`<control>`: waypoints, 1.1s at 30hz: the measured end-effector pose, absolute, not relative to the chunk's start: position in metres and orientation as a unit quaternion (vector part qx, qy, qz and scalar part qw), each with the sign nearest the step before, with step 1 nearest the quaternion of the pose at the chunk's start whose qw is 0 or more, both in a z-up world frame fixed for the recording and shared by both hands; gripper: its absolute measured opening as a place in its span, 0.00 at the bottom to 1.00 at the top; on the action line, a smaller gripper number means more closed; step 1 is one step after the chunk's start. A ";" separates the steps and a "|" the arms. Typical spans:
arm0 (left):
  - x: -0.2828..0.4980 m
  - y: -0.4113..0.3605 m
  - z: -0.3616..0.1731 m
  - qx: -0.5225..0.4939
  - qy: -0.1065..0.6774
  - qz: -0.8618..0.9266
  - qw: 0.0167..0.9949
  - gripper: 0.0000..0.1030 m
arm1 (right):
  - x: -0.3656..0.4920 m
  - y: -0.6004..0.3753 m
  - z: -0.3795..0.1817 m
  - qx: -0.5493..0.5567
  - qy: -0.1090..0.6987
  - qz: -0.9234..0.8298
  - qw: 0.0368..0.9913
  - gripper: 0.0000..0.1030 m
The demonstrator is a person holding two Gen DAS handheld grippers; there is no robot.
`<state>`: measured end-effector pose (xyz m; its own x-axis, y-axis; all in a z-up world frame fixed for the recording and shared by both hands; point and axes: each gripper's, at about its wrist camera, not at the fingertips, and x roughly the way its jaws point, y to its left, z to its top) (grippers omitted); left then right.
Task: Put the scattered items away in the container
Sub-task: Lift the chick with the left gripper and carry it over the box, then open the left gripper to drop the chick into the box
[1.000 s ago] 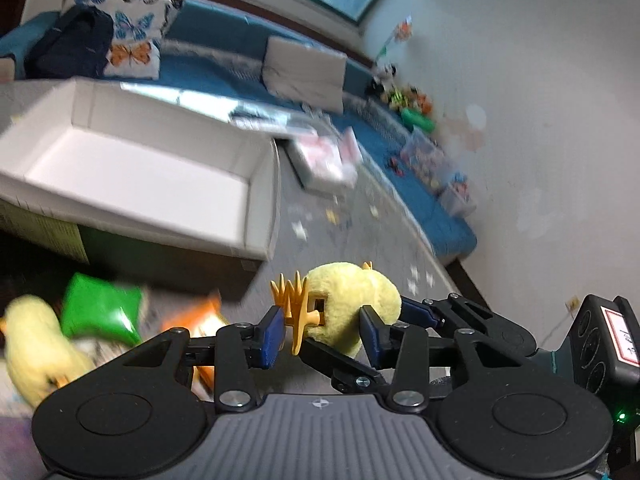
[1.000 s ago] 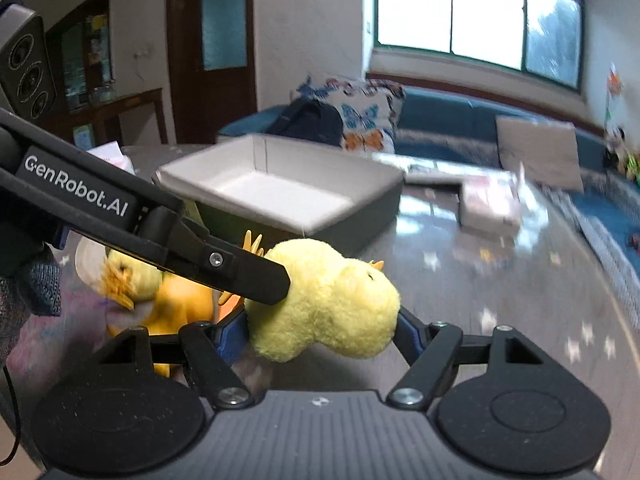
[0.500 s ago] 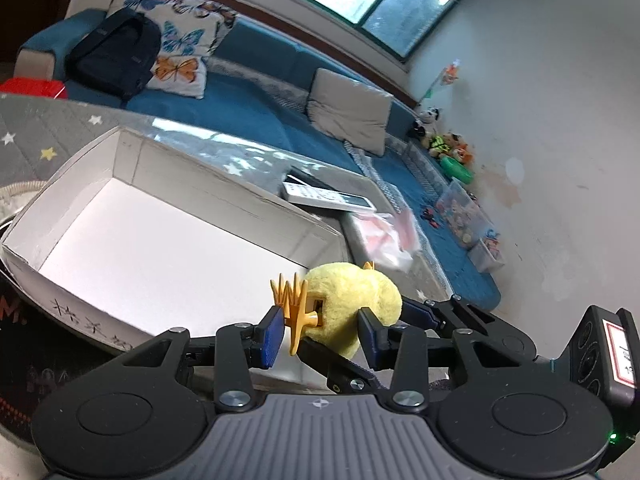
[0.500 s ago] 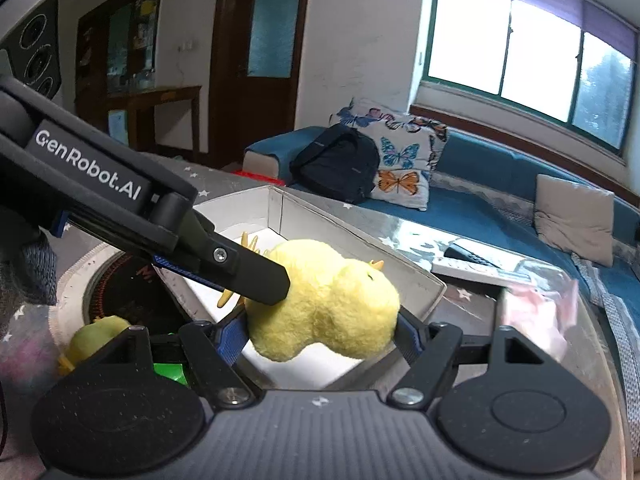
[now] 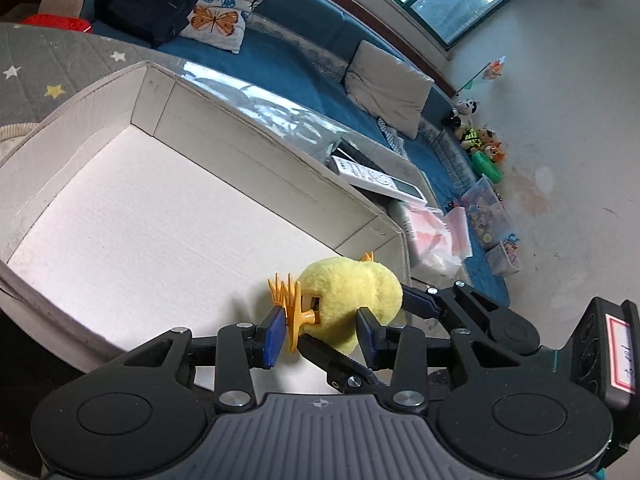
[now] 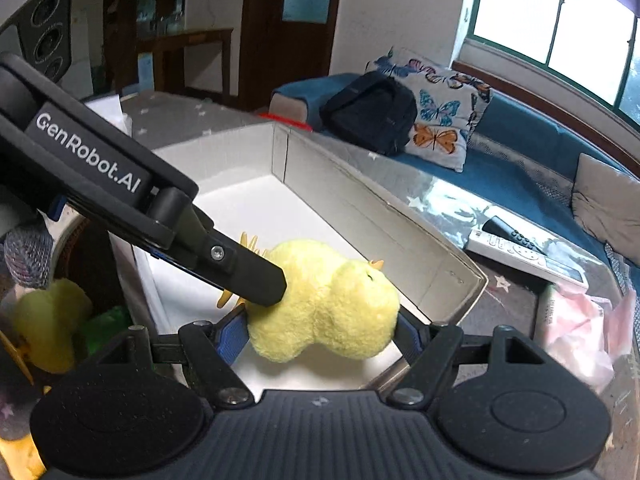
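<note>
Both grippers hold one yellow plush duck [image 6: 324, 308] over the near right corner of an empty white cardboard box [image 5: 152, 216]. My right gripper [image 6: 316, 330] is shut on the duck's body. My left gripper [image 5: 322, 336] is shut on the duck's orange foot [image 5: 294, 304], with the yellow body [image 5: 348, 292] just past it. In the right wrist view the left gripper's finger [image 6: 240, 268] presses on the duck from the left. A second yellow plush duck [image 6: 48, 320] and a green packet [image 6: 106, 326] lie outside the box at the lower left.
A white remote [image 5: 376, 178] and a pink plastic bag [image 5: 436, 236] lie on the table right of the box. A blue sofa [image 5: 304, 52] with a black backpack [image 5: 148, 0] and cushions runs behind. Toy bins [image 5: 486, 212] stand on the floor by the wall.
Both grippers have carried the duck up from beside the scattered items to over the box. The box has grown larger and nearer in both views. The hold on the duck is unchanged.
</note>
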<state>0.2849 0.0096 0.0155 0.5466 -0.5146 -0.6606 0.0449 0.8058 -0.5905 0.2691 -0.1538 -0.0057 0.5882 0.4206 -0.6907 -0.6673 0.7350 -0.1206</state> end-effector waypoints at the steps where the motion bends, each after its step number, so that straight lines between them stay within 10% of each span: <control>1: 0.286 0.010 0.014 -0.265 0.447 -0.165 0.839 0.40 | 0.270 -0.153 -0.007 -0.191 0.330 0.313 0.870 0.73; 33: 0.254 0.001 0.038 -0.226 0.423 -0.164 0.862 0.40 | 0.248 -0.164 0.011 -0.164 0.298 0.282 0.897 0.82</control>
<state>0.2538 0.0006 0.0383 0.5886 -0.4735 -0.6553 0.0907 0.8441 -0.5284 0.2484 -0.1641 0.0114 0.6636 0.4073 -0.6275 -0.6032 0.7874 -0.1268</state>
